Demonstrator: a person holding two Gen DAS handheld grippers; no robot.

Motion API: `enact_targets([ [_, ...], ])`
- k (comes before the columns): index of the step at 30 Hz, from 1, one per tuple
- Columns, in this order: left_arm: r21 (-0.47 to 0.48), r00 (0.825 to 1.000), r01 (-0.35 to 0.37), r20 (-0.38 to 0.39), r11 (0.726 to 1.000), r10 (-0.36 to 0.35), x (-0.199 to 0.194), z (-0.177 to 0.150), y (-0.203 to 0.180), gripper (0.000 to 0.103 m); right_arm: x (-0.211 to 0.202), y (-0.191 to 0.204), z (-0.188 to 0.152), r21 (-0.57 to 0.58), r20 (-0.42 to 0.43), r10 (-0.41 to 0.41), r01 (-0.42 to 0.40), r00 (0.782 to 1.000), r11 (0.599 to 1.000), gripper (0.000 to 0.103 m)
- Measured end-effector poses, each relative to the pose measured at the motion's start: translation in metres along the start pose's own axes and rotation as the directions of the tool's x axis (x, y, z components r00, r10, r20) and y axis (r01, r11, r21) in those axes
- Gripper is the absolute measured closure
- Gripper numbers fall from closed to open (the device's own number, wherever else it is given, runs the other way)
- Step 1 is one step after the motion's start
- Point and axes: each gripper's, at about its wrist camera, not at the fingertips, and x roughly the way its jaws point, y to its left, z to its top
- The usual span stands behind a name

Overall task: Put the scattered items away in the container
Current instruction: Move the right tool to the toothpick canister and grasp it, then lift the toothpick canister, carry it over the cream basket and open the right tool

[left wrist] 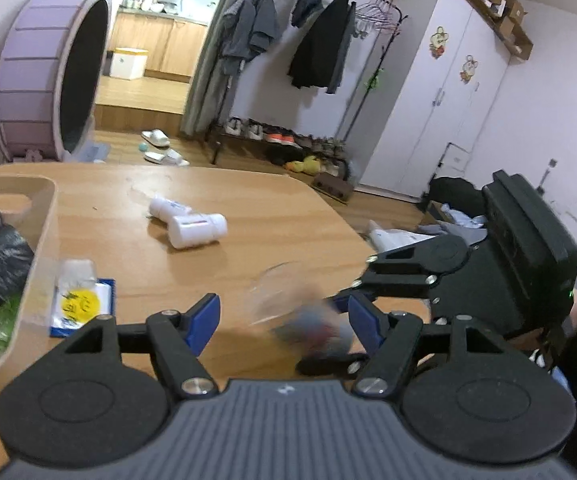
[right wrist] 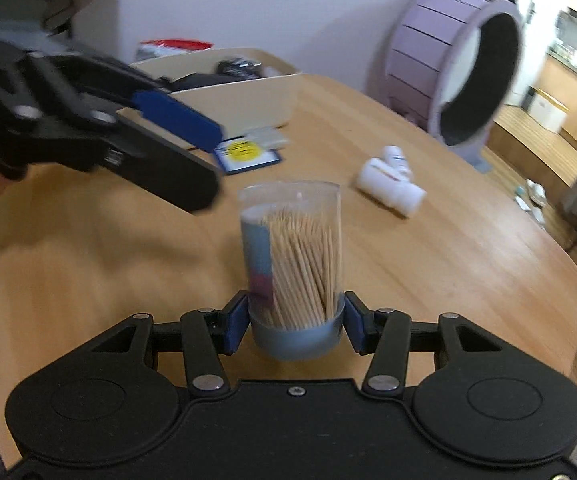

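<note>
My right gripper (right wrist: 294, 326) is shut on the grey base of a clear toothpick jar (right wrist: 294, 264) and holds it over the wooden table (right wrist: 448, 264). In the left wrist view the jar (left wrist: 296, 312) is a blur between my open, empty left gripper's (left wrist: 284, 322) blue pads. The left gripper also shows in the right wrist view (right wrist: 160, 148), open. Two white bottles (left wrist: 192, 222) lie on the table's middle, also in the right wrist view (right wrist: 390, 184). A blue packet with a yellow sticker (left wrist: 80, 304) lies beside the beige container (left wrist: 46, 216), which holds black and green bags.
The table's rounded far edge (left wrist: 312, 188) drops to the floor. A purple wheel (left wrist: 48, 76), a clothes rack (left wrist: 328, 40) and a white wardrobe (left wrist: 440, 92) stand beyond. The container also shows in the right wrist view (right wrist: 248, 96).
</note>
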Motion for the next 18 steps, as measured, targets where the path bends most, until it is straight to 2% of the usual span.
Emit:
enact_targets([
  [8, -0.029, 1.000, -0.021, 0.002, 0.999, 0.021, -0.004, -0.004, 0.010, 0.033, -0.001, 0.006, -0.004, -0.015, 0.010, 0.038, -0.038, 0.999, 0.999, 0.054],
  [18, -0.044, 0.998, -0.038, 0.040, 0.998, 0.039, -0.019, 0.001, 0.020, 0.033, -0.034, -0.016, 0.004, 0.098, 0.193, 0.030, -0.050, 0.981, 0.994, 0.054],
])
